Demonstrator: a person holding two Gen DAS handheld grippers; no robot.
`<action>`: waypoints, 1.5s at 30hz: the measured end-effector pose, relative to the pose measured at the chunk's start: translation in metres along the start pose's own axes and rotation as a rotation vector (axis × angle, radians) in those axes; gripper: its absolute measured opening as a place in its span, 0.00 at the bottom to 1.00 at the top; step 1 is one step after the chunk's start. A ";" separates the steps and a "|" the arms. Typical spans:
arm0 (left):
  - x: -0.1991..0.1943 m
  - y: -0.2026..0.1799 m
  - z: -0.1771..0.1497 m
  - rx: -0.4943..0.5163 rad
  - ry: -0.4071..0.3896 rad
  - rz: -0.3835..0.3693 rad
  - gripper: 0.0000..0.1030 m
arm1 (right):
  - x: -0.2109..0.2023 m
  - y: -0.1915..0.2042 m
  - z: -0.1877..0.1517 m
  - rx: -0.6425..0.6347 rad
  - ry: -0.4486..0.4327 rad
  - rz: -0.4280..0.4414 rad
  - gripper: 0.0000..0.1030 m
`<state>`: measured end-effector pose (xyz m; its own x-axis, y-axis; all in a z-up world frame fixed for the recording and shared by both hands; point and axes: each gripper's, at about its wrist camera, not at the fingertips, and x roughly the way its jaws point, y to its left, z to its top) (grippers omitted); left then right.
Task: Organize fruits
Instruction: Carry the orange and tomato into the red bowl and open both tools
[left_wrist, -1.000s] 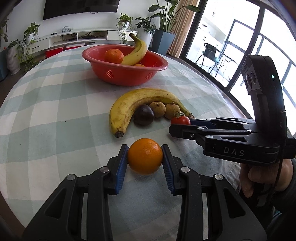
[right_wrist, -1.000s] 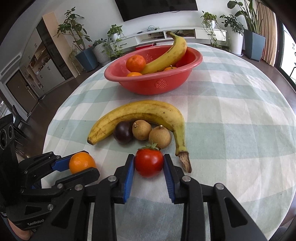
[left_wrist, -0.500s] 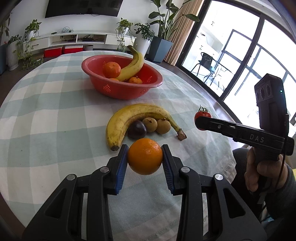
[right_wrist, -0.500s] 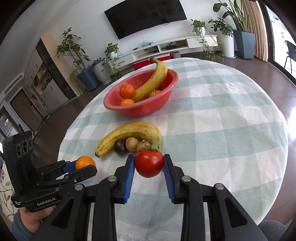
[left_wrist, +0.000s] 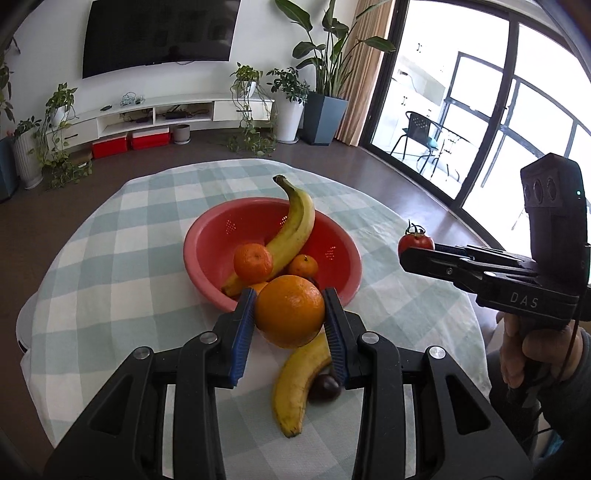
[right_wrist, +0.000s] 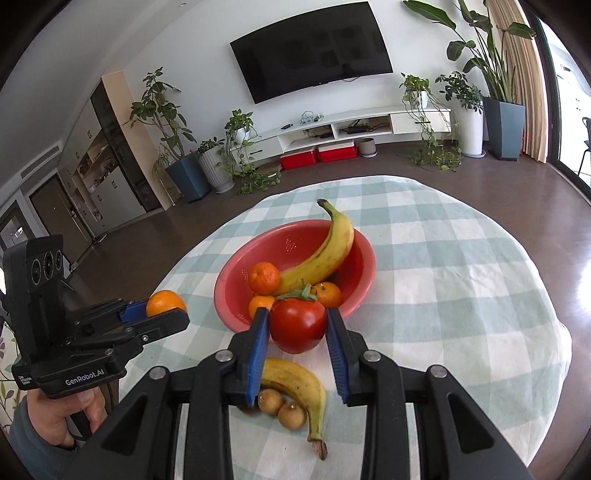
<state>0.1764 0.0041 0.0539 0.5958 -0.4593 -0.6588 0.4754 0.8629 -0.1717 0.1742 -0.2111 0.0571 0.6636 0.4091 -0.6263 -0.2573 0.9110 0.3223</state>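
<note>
Our left gripper (left_wrist: 290, 317) clamps an orange (left_wrist: 290, 311), hiding part of the table banana (left_wrist: 299, 384); our right gripper (right_wrist: 297, 328) clamps a tomato (right_wrist: 297, 324) above the bowl's (right_wrist: 236, 280) near rim.

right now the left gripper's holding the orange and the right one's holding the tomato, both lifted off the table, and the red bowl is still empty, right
Not quite: the red bowl is not empty. The right wrist view shows a banana and several small oranges in it. The rest holds: the left gripper is shut on the orange and the right gripper on the tomato, both clear of the table.
</note>
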 end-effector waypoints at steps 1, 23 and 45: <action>0.006 0.003 0.008 0.006 0.010 0.004 0.33 | 0.006 0.002 0.004 -0.013 0.009 0.001 0.33; 0.127 0.027 0.069 0.108 0.143 0.079 0.33 | 0.103 0.000 0.003 -0.092 0.184 -0.048 0.33; 0.090 0.017 0.043 0.093 0.066 0.060 0.71 | 0.064 0.001 0.001 -0.101 0.097 -0.059 0.49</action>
<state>0.2662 -0.0311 0.0235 0.5821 -0.3901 -0.7134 0.5004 0.8634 -0.0638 0.2169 -0.1836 0.0182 0.6101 0.3533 -0.7092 -0.2927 0.9323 0.2126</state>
